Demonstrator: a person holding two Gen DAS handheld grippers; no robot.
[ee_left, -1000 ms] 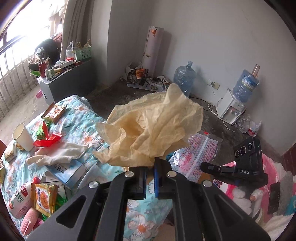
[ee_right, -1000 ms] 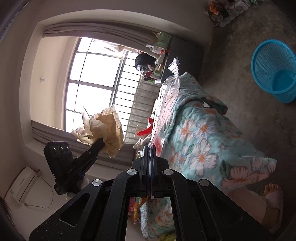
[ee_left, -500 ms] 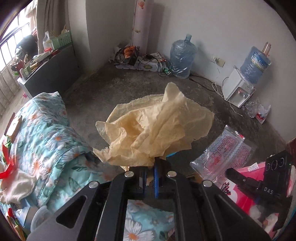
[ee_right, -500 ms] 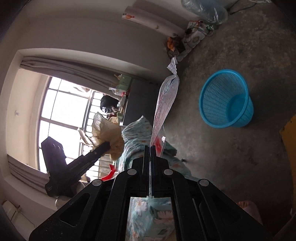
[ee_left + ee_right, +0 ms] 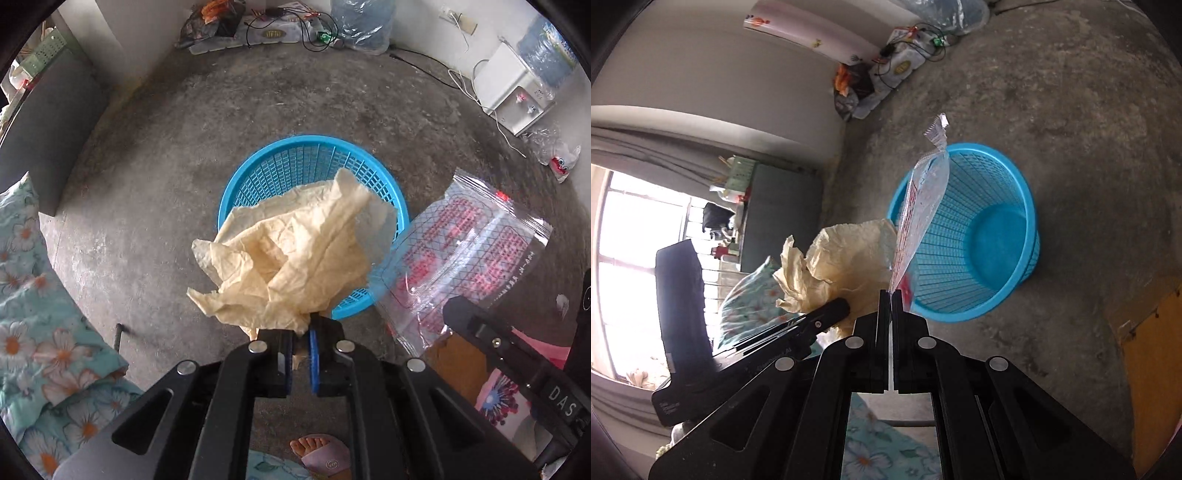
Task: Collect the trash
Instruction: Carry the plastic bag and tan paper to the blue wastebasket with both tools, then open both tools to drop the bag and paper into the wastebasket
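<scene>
My left gripper [image 5: 301,334] is shut on a crumpled yellowish paper [image 5: 291,258] and holds it over the near rim of a blue plastic basket [image 5: 295,166] on the concrete floor. My right gripper [image 5: 889,295] is shut on a clear plastic bag with red print [image 5: 923,206], held edge-on beside the basket [image 5: 997,236]. The basket's inside looks bare. In the left wrist view the bag [image 5: 469,254] hangs right of the basket, with the right gripper [image 5: 448,308] at its lower edge. The paper [image 5: 846,258] and left gripper [image 5: 842,306] show in the right wrist view.
A bed with a floral cover [image 5: 33,295] lies at the left. Water jugs [image 5: 362,18], a white dispenser [image 5: 513,96] and a cable pile [image 5: 258,29] line the far wall. My sandalled foot [image 5: 317,448] is below. A dark cabinet [image 5: 40,122] stands at left.
Both grippers have swung away from the bed and down toward the floor. The blue basket is now directly under the paper, and the plastic bag has come beside its rim.
</scene>
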